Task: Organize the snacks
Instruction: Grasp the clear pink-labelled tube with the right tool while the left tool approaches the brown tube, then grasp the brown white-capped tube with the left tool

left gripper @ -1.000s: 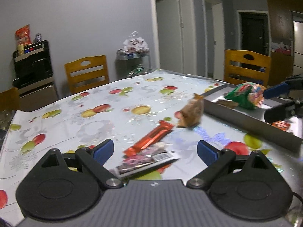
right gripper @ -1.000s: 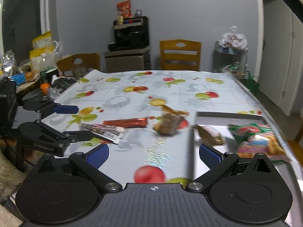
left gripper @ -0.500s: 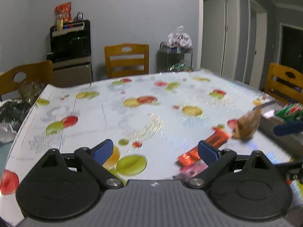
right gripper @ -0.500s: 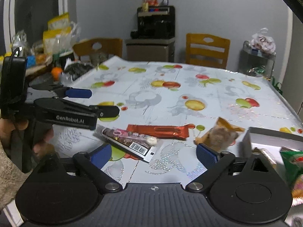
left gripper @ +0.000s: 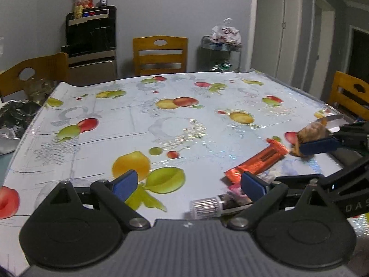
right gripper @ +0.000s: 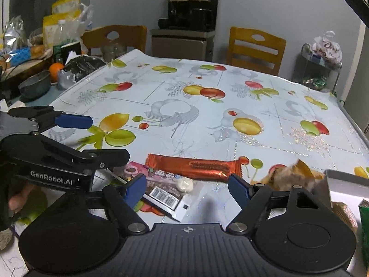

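An orange snack bar (right gripper: 196, 166) lies on the fruit-print tablecloth, also in the left wrist view (left gripper: 260, 159). A dark, pink-printed packet with a barcode (right gripper: 161, 188) lies in front of it, between the fingers of my open right gripper (right gripper: 186, 188). A brown snack bag (right gripper: 288, 177) sits beside the grey tray (right gripper: 346, 184); it also shows in the left wrist view (left gripper: 311, 136). My left gripper (left gripper: 189, 182) is open and empty, left of the snacks, with the packet's end (left gripper: 214, 205) by its right finger.
The tray holds a green packet (right gripper: 364, 228) and a brown one (right gripper: 346, 214). Wooden chairs (left gripper: 160, 55) stand around the table. A bowl, an orange and bags (right gripper: 46, 73) crowd a side surface on the left.
My right gripper has swung left and down over the barcode packet. My left gripper has turned left, so the snacks now lie at its right edge.
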`<state>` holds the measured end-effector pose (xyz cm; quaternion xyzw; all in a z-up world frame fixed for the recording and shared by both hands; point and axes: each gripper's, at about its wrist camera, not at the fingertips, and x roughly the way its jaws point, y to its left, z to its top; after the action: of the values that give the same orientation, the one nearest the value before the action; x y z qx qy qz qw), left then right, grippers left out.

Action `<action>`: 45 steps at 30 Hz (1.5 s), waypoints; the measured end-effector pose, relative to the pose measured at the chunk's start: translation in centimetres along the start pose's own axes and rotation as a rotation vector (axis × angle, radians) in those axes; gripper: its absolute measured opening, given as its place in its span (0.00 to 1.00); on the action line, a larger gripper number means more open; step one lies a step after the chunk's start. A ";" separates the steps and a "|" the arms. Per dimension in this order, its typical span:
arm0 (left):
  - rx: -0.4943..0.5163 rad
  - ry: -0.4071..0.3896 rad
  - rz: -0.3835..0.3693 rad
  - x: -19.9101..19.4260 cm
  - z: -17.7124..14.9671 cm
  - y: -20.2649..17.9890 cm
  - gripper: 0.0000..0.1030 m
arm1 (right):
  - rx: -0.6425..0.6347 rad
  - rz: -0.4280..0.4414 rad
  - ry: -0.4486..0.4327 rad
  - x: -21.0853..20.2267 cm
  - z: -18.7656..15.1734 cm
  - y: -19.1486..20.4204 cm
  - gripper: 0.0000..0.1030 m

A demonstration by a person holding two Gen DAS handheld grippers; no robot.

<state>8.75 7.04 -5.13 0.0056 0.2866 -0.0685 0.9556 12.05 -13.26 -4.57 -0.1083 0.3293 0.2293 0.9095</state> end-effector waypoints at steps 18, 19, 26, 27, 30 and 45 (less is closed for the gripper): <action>-0.101 0.040 0.011 0.9 0.2 2.1 0.94 | -0.043 0.145 -0.008 1.7 0.2 0.1 0.45; -0.101 0.041 0.009 0.9 0.2 2.1 0.94 | -0.046 0.154 -0.008 1.7 0.3 0.1 0.45; -0.103 0.048 0.002 1.0 0.1 2.1 0.94 | -0.060 0.240 0.024 1.9 0.5 -0.4 0.51; -0.104 0.048 0.001 1.0 0.1 2.1 0.94 | -0.077 0.237 0.027 2.0 0.4 -0.3 0.52; -0.104 0.049 0.002 1.0 0.1 2.1 0.94 | -0.080 0.227 0.046 2.3 0.1 -0.2 0.52; -0.087 0.056 -0.010 1.2 -0.2 1.7 0.94 | 0.035 0.257 0.096 -0.1 -1.8 -1.5 0.30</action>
<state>9.88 8.60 -5.99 -0.0352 0.3158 -0.0606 0.9462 11.73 -15.23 -5.83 -0.0602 0.3875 0.3325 0.8577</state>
